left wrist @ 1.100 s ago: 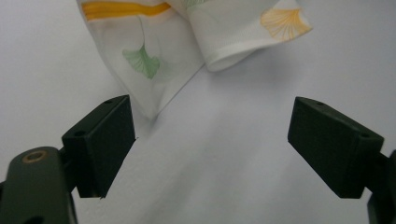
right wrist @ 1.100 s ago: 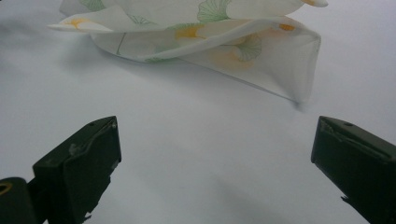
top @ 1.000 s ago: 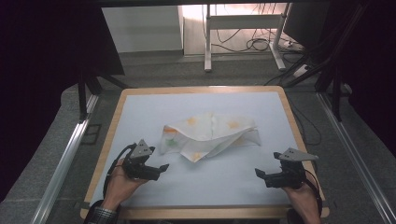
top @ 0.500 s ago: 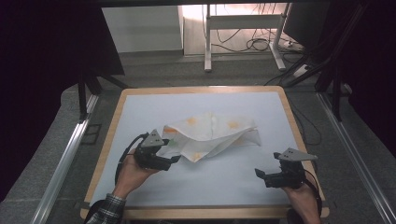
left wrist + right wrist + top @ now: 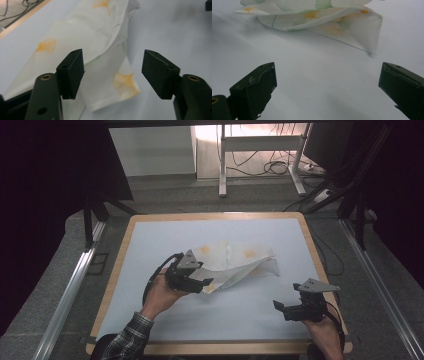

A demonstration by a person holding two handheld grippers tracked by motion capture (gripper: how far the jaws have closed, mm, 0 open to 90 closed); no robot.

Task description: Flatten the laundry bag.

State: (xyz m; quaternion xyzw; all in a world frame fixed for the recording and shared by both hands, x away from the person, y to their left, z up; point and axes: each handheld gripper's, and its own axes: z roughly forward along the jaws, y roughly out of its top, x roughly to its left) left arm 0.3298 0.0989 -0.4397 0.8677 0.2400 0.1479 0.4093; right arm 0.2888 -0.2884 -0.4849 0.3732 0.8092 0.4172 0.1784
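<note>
1. Cloth (image 5: pixel 235 265), white with orange and green leaf prints, lies crumpled at the middle of the table (image 5: pixel 150 227), with a loose corner between the jaws of the left claw (image 5: pixel 202 282).
2. That claw's jaws have just been closing, yet in the left gripper view the pads (image 5: pixel 71 72) stand apart, the fabric (image 5: pixel 105 82) slack between them and unpressed.
3. I judge a sound grasp needs the corner fed deeper, both layers caught, before any lift.
4. Right claw (image 5: pixel 282 307) waits near the front edge, jaws wide apart, holding nothing, well clear of the cloth.
5. Pale blue mat in a wooden frame; grey floor, cables (image 5: pixel 272 167) and metal stand legs behind, dark curtains at both sides.
</note>
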